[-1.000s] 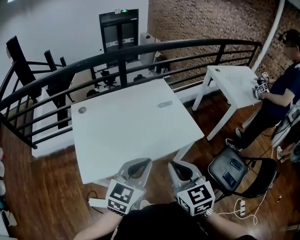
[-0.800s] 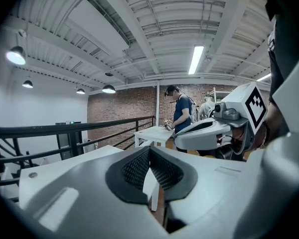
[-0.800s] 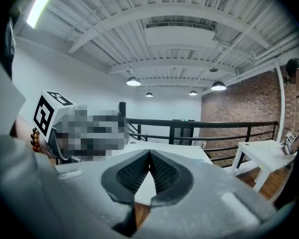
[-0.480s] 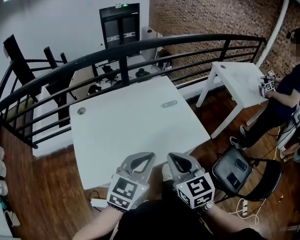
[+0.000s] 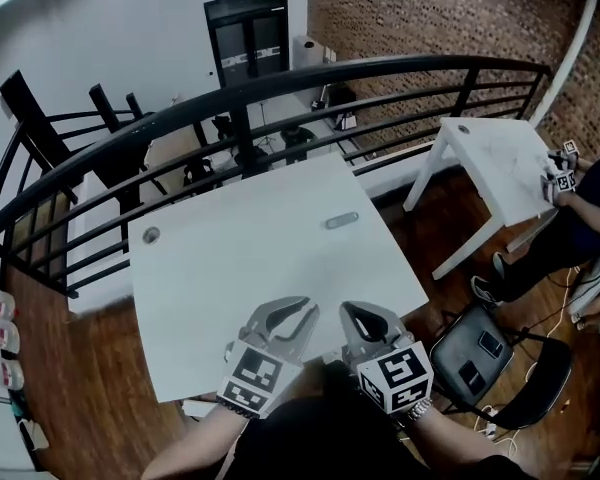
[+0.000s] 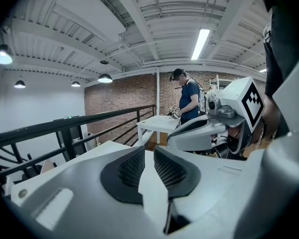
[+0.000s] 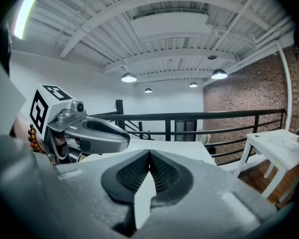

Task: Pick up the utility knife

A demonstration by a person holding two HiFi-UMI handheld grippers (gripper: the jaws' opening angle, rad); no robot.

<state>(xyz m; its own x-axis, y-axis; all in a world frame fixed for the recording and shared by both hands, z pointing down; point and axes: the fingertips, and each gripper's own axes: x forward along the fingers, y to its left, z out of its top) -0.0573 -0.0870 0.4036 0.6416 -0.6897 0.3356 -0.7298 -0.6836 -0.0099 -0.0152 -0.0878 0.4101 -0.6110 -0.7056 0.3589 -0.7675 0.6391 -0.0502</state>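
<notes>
The utility knife [image 5: 342, 220], a small grey bar, lies flat on the white table [image 5: 230, 268] toward its far right side. Both grippers hover over the table's near edge, well short of the knife. My left gripper [image 5: 292, 314] [image 6: 148, 156] has its jaws opening, with a narrow gap between the dark ribbed pads [image 6: 129, 169] and nothing in it. My right gripper [image 5: 360, 315] [image 7: 149, 154] is shut, pads touching, and holds nothing. Each gripper shows at the side of the other's view: the right gripper [image 6: 202, 132] and the left gripper [image 7: 92, 132].
A small round grey disc [image 5: 151, 235] sits near the table's far left corner. A black railing [image 5: 280, 83] runs behind the table. At the right stand a second white table [image 5: 490, 148] with a person [image 5: 590, 203] at it, and a black chair [image 5: 480, 353].
Both grippers have moved forward, from just short of the table to over its near edge. The left jaws, shut before, now stand slightly apart. The knife has not moved on the table.
</notes>
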